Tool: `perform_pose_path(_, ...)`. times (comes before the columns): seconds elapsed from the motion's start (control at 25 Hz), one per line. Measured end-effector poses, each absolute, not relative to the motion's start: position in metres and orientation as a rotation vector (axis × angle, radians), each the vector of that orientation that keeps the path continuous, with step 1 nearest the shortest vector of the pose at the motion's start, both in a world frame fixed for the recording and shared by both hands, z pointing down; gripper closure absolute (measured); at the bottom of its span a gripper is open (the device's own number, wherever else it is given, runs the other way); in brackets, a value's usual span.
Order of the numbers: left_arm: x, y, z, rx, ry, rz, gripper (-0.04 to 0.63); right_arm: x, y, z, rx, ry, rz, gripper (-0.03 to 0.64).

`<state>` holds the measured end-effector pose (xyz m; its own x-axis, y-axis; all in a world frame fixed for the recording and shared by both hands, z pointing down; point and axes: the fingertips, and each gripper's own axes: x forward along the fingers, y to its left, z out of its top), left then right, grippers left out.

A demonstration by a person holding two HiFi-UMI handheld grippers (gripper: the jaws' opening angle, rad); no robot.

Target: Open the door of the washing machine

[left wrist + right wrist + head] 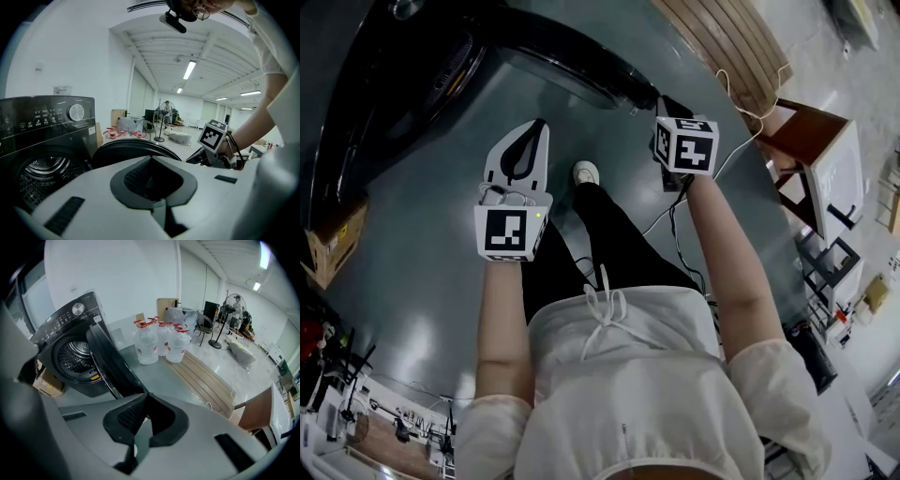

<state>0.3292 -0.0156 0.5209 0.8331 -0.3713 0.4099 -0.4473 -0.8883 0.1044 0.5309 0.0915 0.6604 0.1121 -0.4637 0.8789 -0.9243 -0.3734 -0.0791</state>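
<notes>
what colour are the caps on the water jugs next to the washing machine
Red caps on clear water jugs; clearest in the right gripper view.

**A:** How is the black front-loading washing machine [56,341] seen?

**B:** It is seen upright, with a round silver knob [78,309] on its dark control panel.

**A:** And its round dark door [110,364]?

**B:** It is found swung wide open, standing edge-on at the right of the opening in the right gripper view. The perforated steel drum [75,357] is exposed.
</notes>
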Motion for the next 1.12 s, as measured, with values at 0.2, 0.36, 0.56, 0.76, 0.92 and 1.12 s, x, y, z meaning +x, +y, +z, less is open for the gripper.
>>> perform_pose_path(0.2,0.316,-0.018,0.488,2.800,-0.704,0.581,0.574,0.527,0.071,0.612,1.917,-1.449,1.151,0.609)
perform_pose_path(0.36,0.298,-0.026,0.444,2.764,-0.809,0.418,0.574,0.505,0.042,0.564,1.876,-1.592,0.990,0.609)
perform_pose_path(0.56,0.255,-0.035,0.395,2.753,-0.948,0.342,0.574,0.457,0.002,0.497,1.797,-1.804,0.763,0.609)
perform_pose_path(0.76,0.199,-0.039,0.360,2.721,-1.112,0.319,0.574,0.394,-0.029,0.446,1.661,-1.989,0.548,0.609)
perform_pose_path(0.92,0.147,-0.040,0.333,2.691,-1.262,0.323,0.574,0.345,-0.055,0.404,1.614,-2.126,0.451,0.609)
perform_pose_path(1.12,0.091,-0.046,0.304,2.601,-1.433,0.445,0.574,0.289,-0.099,0.344,1.524,-2.324,0.327,0.609)
